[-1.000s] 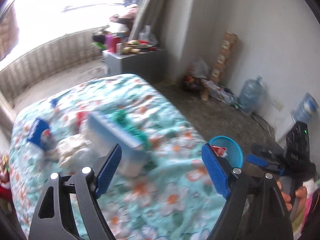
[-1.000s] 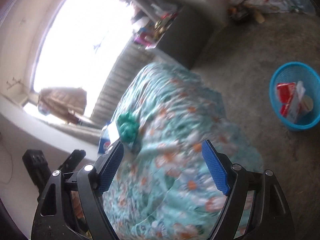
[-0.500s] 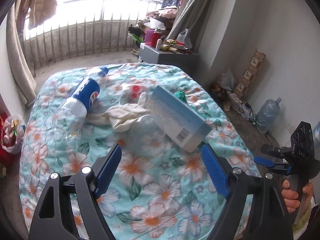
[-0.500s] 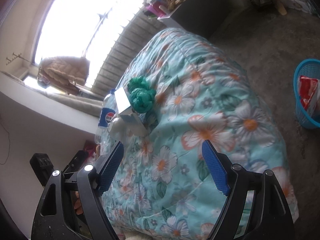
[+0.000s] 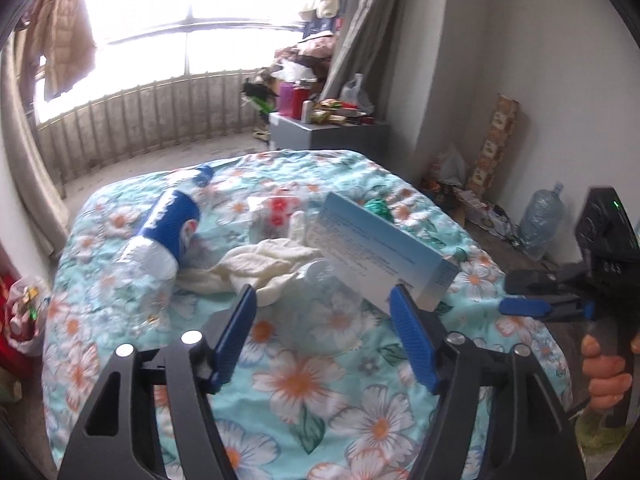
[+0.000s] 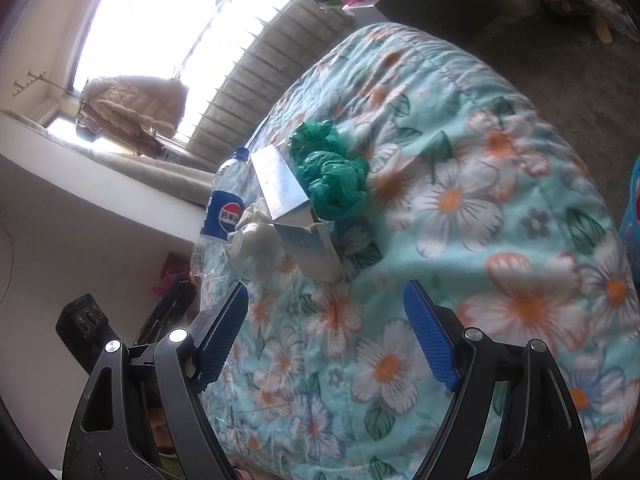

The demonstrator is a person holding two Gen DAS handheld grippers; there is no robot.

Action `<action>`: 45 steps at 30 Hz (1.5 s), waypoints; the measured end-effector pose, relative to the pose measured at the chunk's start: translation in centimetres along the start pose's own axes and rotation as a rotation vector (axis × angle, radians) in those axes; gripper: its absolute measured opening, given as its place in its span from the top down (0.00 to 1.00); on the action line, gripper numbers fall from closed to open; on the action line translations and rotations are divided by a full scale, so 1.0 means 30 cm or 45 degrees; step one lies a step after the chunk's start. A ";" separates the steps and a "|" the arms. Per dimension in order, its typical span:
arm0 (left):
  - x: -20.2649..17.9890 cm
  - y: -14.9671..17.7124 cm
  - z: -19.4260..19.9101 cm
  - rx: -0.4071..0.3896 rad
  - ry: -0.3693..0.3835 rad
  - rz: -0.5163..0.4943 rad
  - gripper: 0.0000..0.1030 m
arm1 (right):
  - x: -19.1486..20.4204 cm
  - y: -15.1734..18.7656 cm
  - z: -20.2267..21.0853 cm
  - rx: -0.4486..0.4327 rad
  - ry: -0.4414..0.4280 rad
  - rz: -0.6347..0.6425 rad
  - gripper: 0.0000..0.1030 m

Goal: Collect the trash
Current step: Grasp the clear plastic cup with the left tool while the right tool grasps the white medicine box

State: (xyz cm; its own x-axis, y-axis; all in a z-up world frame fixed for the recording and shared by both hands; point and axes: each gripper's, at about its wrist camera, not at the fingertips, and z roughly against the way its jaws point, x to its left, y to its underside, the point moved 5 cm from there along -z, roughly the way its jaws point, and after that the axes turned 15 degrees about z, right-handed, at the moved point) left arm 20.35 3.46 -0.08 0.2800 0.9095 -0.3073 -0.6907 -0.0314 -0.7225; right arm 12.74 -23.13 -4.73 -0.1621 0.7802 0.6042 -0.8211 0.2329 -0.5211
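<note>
Trash lies on a floral quilt (image 5: 320, 392): a light blue carton (image 5: 384, 252), a clear plastic bottle with a blue Pepsi label (image 5: 168, 228), a crumpled white cloth (image 5: 260, 268), a clear cup (image 5: 324, 304) and a crumpled green bag (image 5: 378, 208). My left gripper (image 5: 322, 340) is open and empty, just short of the cup and carton. My right gripper (image 6: 326, 336) is open and empty, below the carton (image 6: 296, 216), the green bag (image 6: 332, 180) and the bottle (image 6: 222, 208). It also shows at the right of the left wrist view (image 5: 536, 306).
A blue basket (image 6: 632, 220) stands on the floor at the right edge of the right wrist view. A grey cabinet (image 5: 328, 136) with clutter stands beyond the bed. A water jug (image 5: 540, 220) and boxes line the right wall. A red bag (image 5: 20, 316) sits left of the bed.
Both grippers have swung from the blue basket side toward the bed and moved closer to the trash pile. Both stay open and empty.
</note>
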 end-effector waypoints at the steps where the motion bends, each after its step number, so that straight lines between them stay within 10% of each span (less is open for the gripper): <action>1: -0.015 0.002 -0.015 0.006 0.018 -0.026 0.44 | 0.004 -0.009 -0.014 0.002 0.002 0.005 0.27; 13: -0.006 0.024 -0.208 0.103 -0.077 -0.035 0.46 | 0.052 -0.106 -0.162 0.029 0.034 0.070 0.40; 21: -0.017 0.004 -0.227 0.036 -0.076 -0.038 0.45 | 0.067 -0.120 -0.212 0.036 0.027 0.105 0.69; 45: -0.017 0.081 -0.100 0.154 0.045 0.113 0.40 | 0.107 0.108 0.022 0.078 0.103 0.230 0.73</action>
State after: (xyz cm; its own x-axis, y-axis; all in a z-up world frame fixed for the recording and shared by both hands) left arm 20.53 1.67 -3.54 0.2364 0.8900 -0.3898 -0.7885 -0.0587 -0.6123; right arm 9.19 -20.26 -4.08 -0.2671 0.8506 0.4529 -0.8149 0.0514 -0.5773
